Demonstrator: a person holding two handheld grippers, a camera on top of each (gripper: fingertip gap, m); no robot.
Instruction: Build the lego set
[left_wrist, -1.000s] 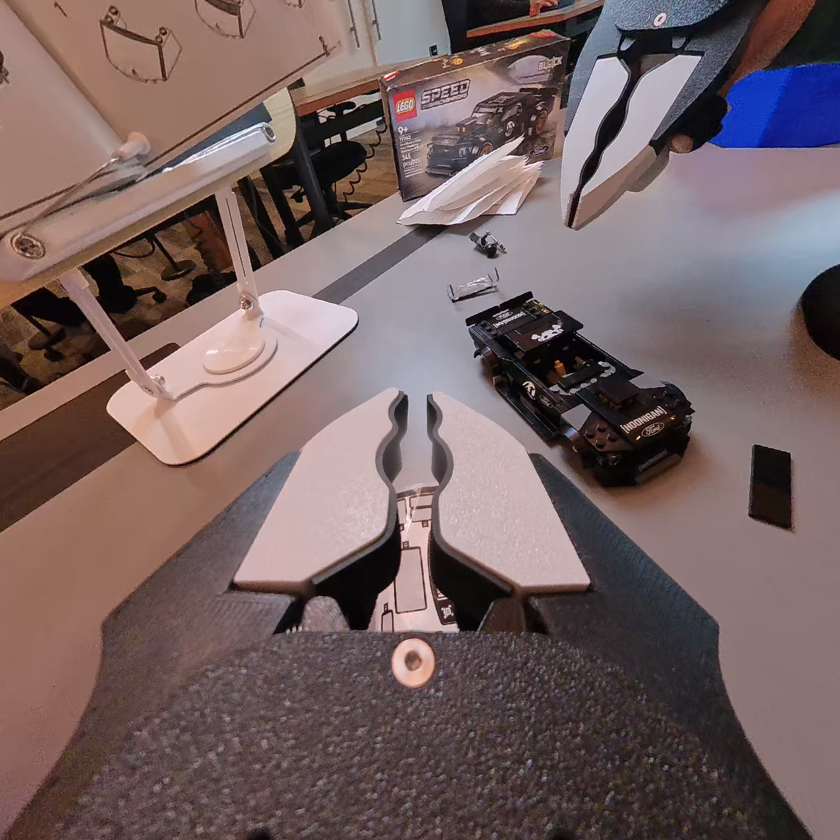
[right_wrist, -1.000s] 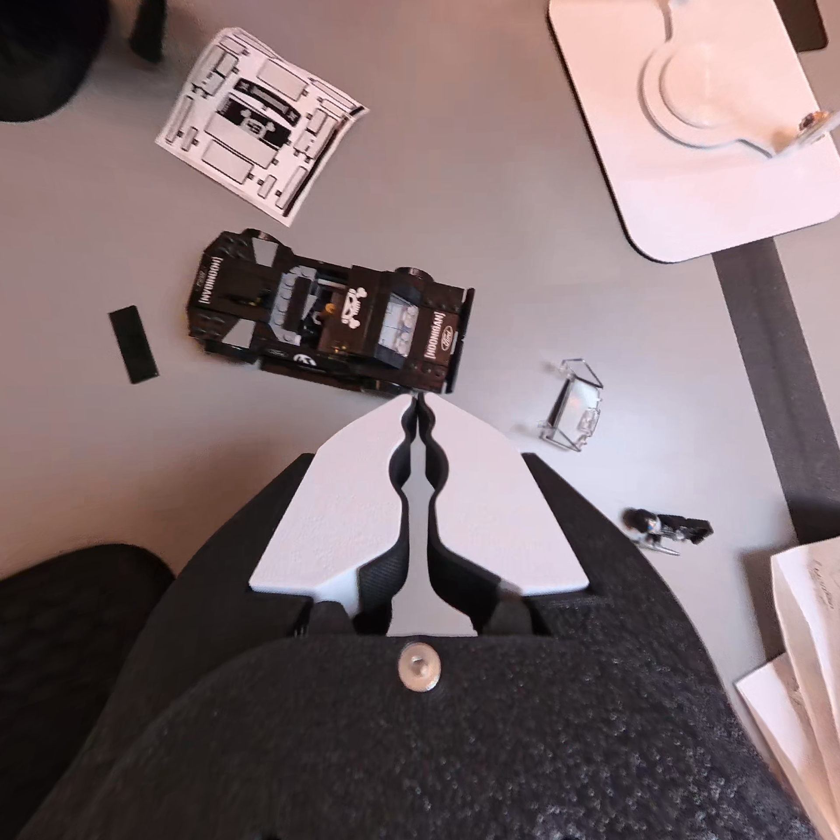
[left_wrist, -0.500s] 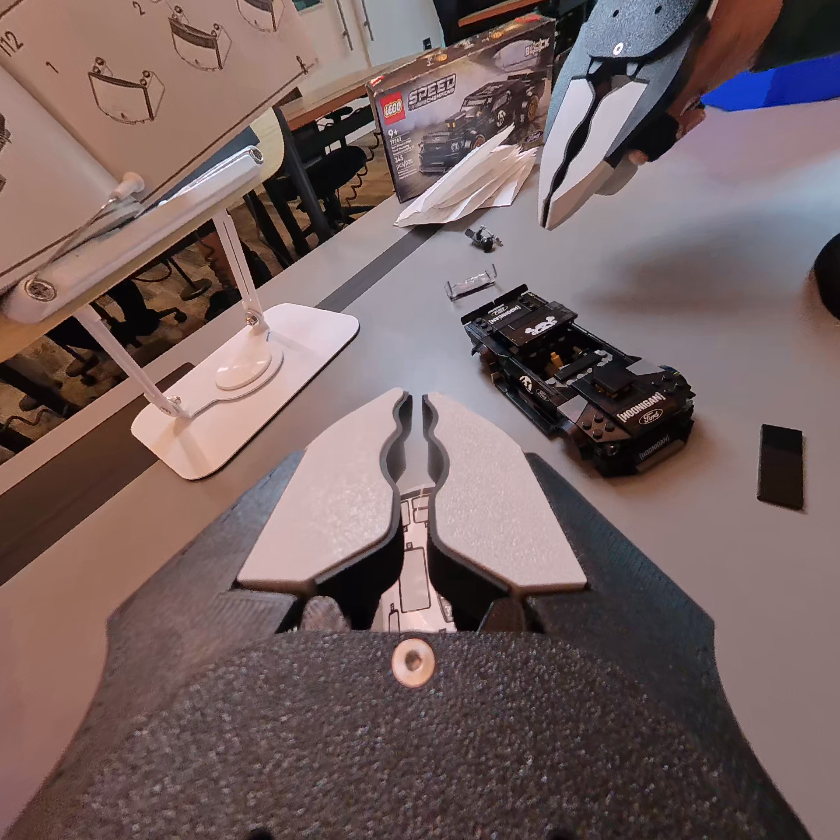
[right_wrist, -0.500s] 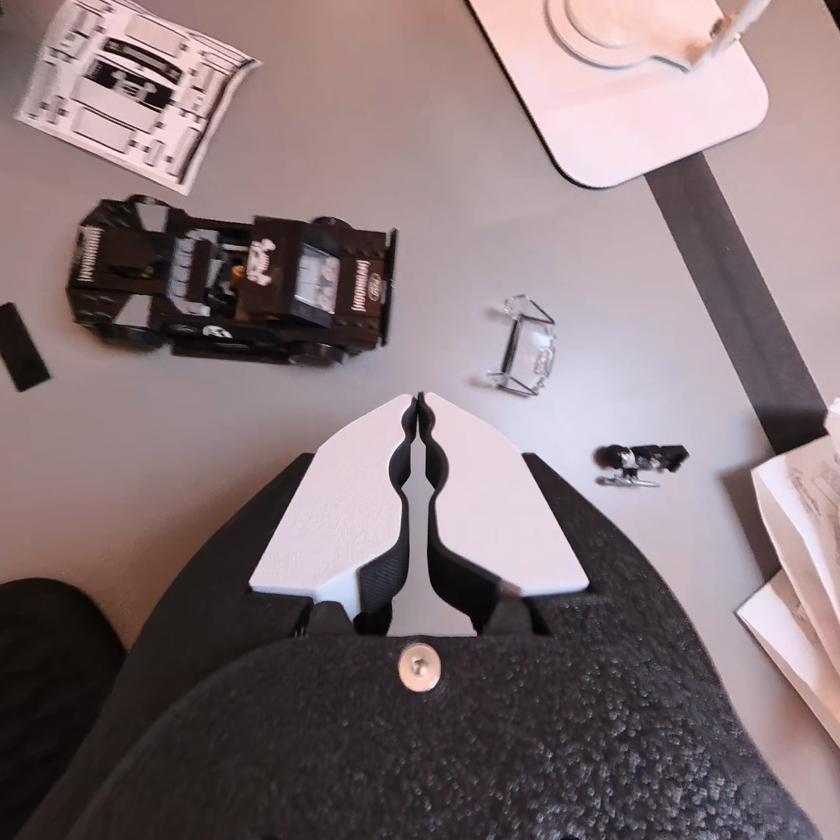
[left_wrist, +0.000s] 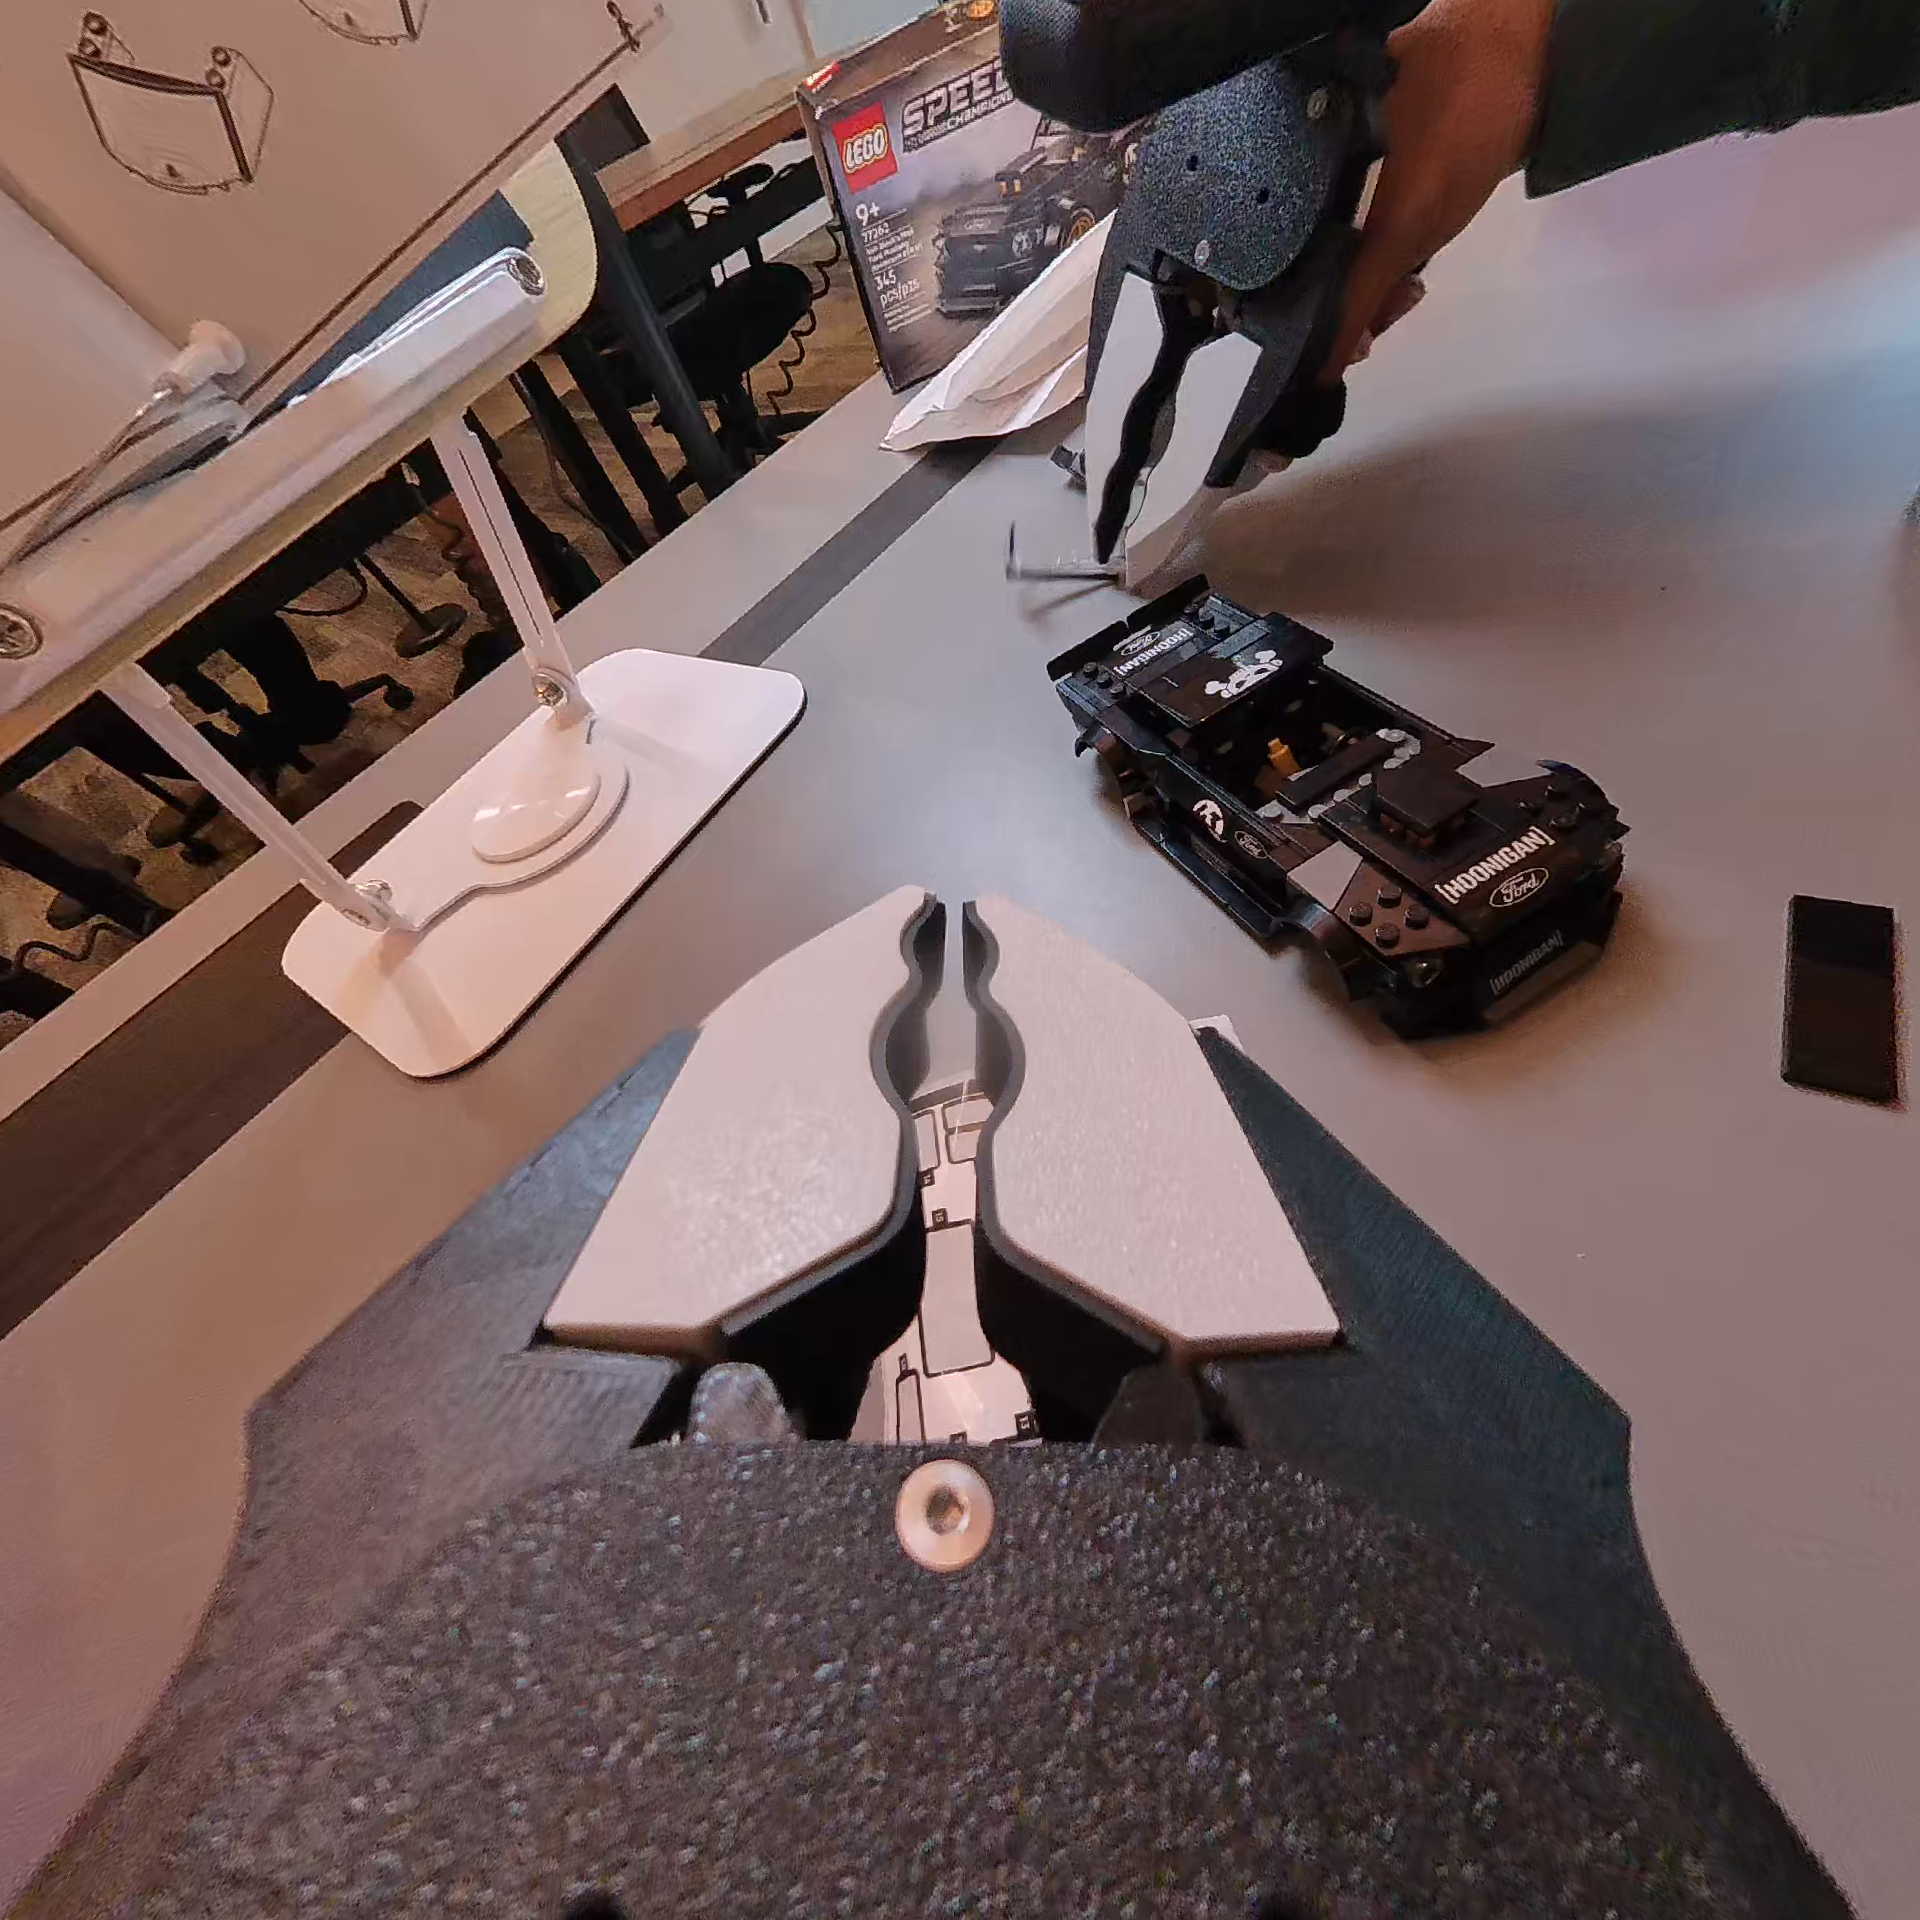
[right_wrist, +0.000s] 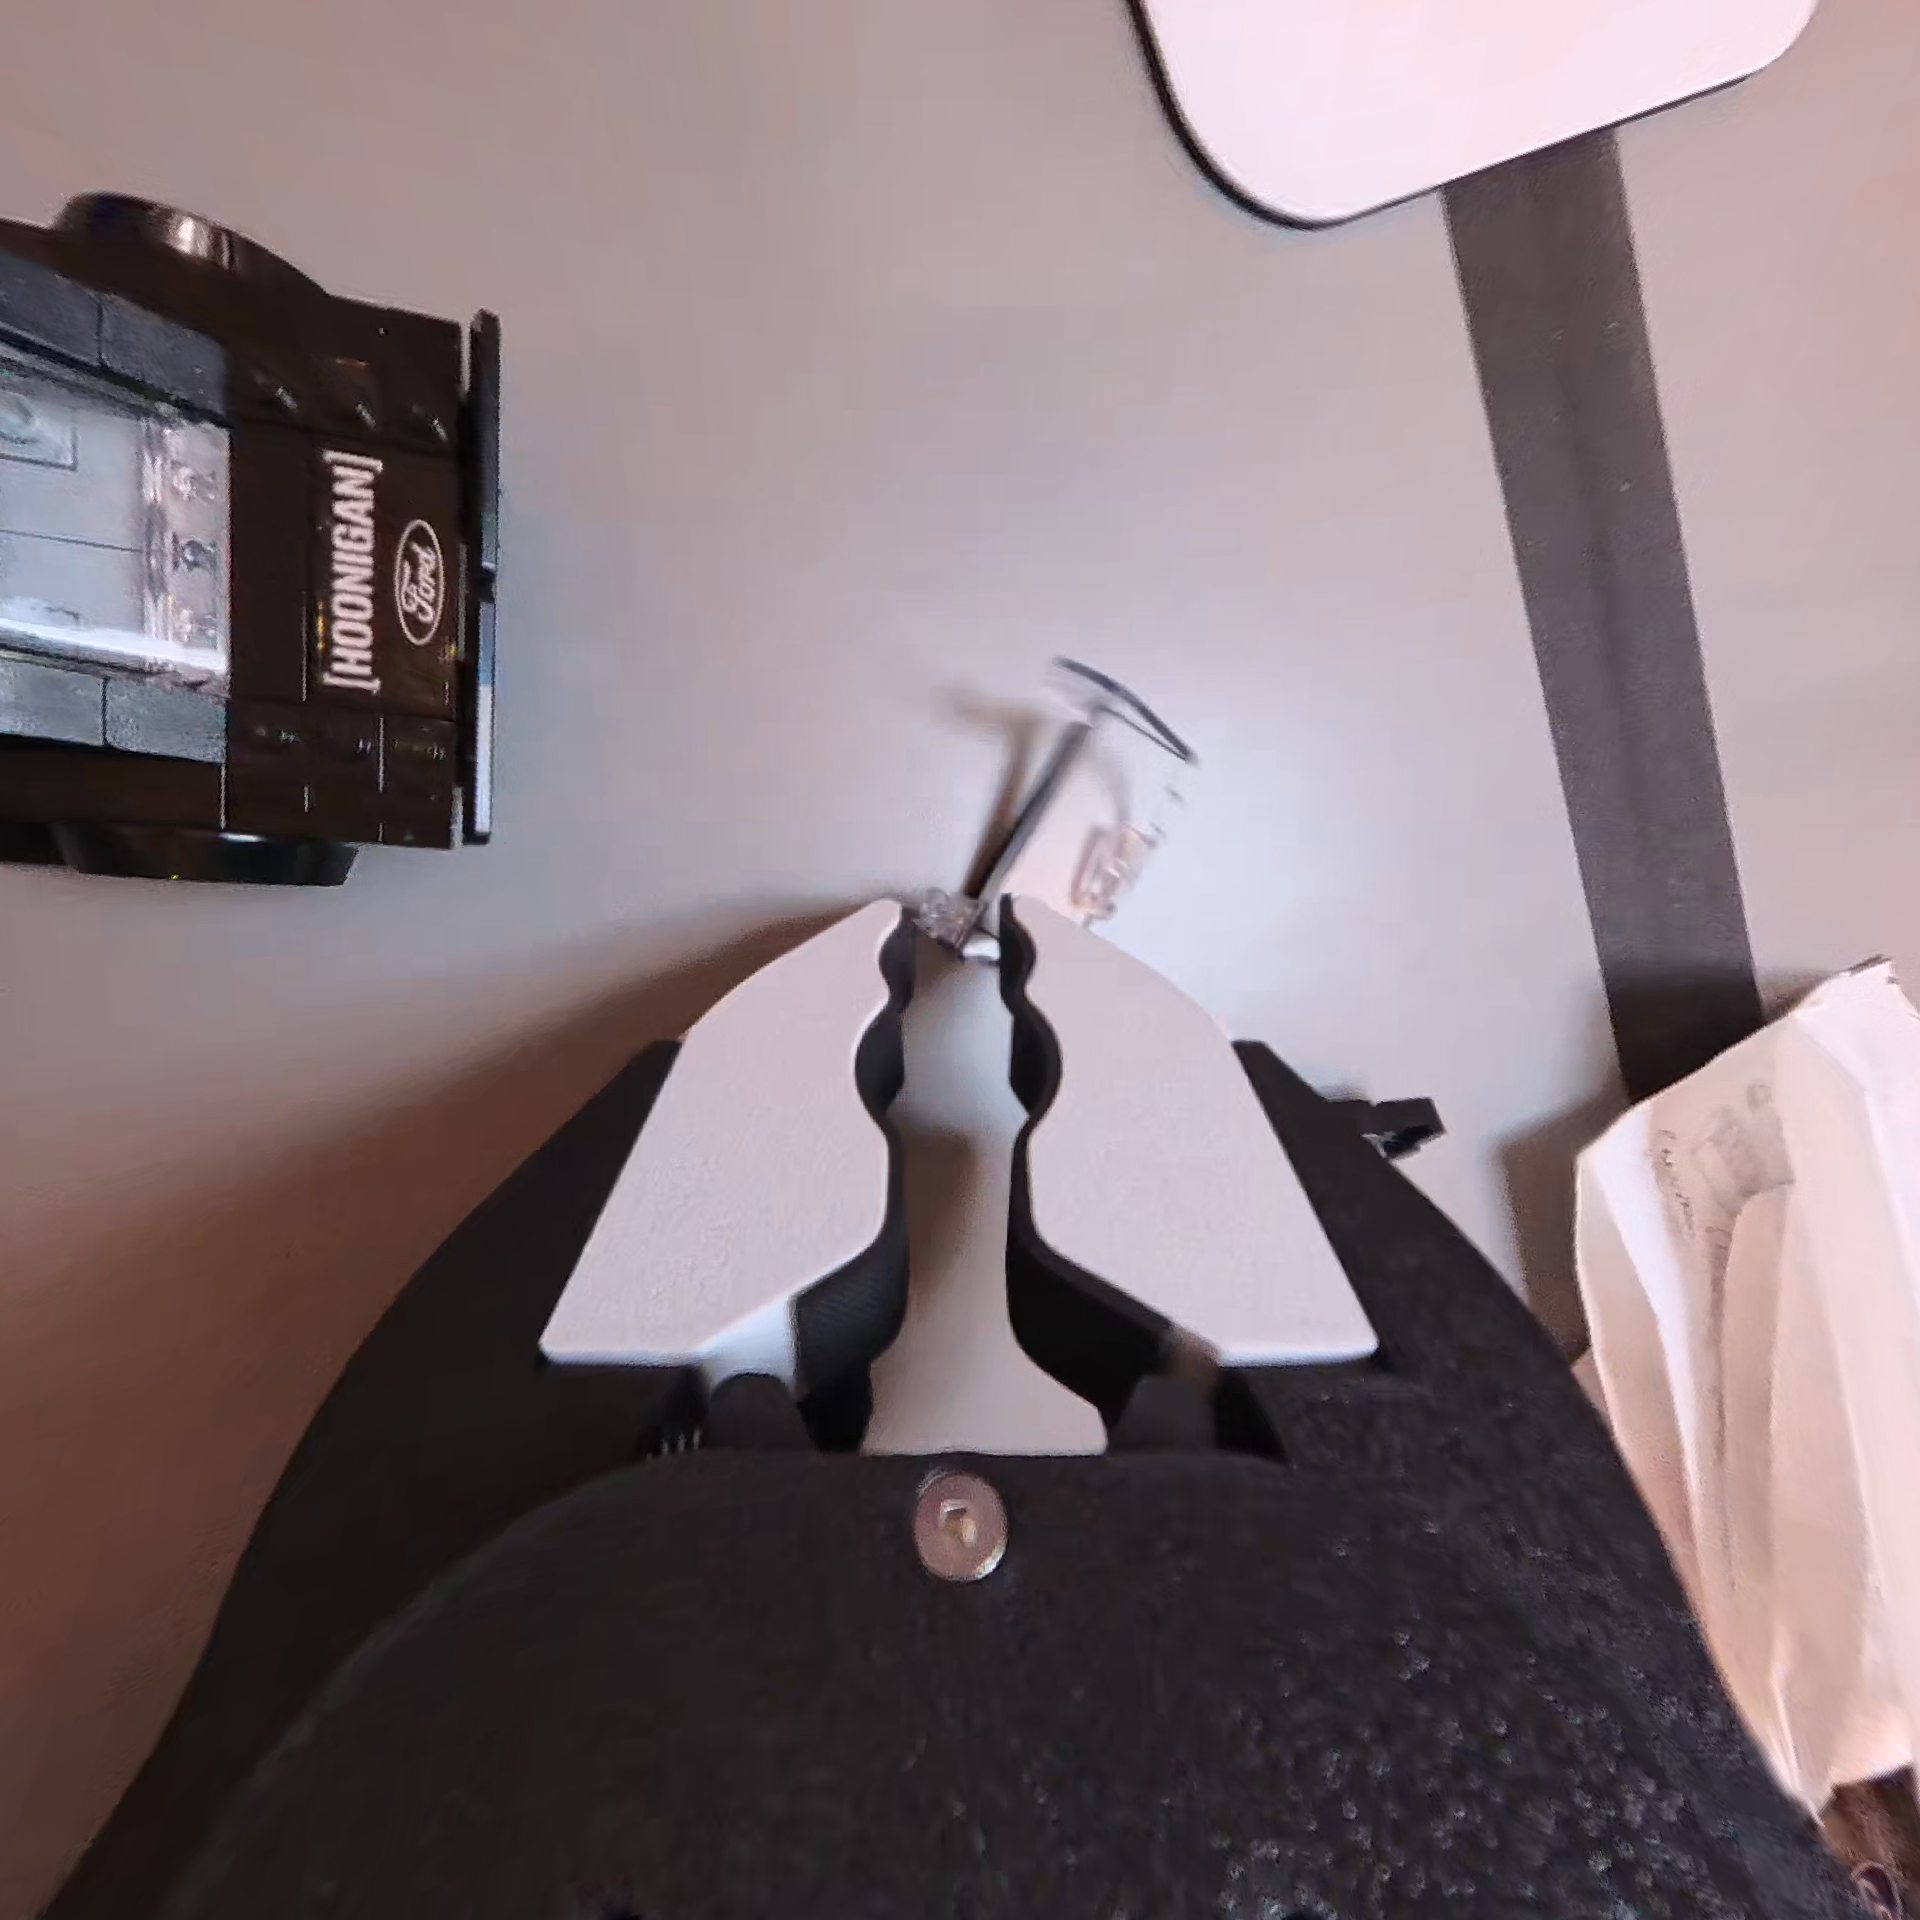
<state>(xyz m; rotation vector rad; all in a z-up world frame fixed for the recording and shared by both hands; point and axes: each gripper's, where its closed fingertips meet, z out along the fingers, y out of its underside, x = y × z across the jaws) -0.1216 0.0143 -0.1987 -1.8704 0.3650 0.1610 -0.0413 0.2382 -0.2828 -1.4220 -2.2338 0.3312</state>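
The black lego car (left_wrist: 1340, 821) sits on the grey table, and its rear end shows at the left in the right wrist view (right_wrist: 343, 623). A clear windscreen piece (right_wrist: 1081, 790) lies just beyond the car's rear (left_wrist: 1049, 566). My right gripper (right_wrist: 961, 914) is low over the table and open, with the near corner of the windscreen between its tips. It also shows in the left wrist view (left_wrist: 1132, 540). My left gripper (left_wrist: 954, 914) is shut and empty, above a sticker sheet (left_wrist: 951, 1174).
A flat black tile (left_wrist: 1839, 997) lies right of the car. A small black part (right_wrist: 1397, 1122) lies by white paper bags (right_wrist: 1745, 1403). The white stand base (left_wrist: 540, 831) holds the instruction booklet (left_wrist: 208, 135) at left. The set's box (left_wrist: 956, 197) stands at the back. The left gripper's tips are roughly 25 cm from the right gripper's. Measured from the fingertips, the flat black tile (left_wrist: 1839, 997) is 20 cm or so from the left gripper and 25 cm from the right.
My right gripper came down from above the car to the windscreen piece and its jaws opened around the piece's corner. My left gripper stayed in place and its jaws narrowed.
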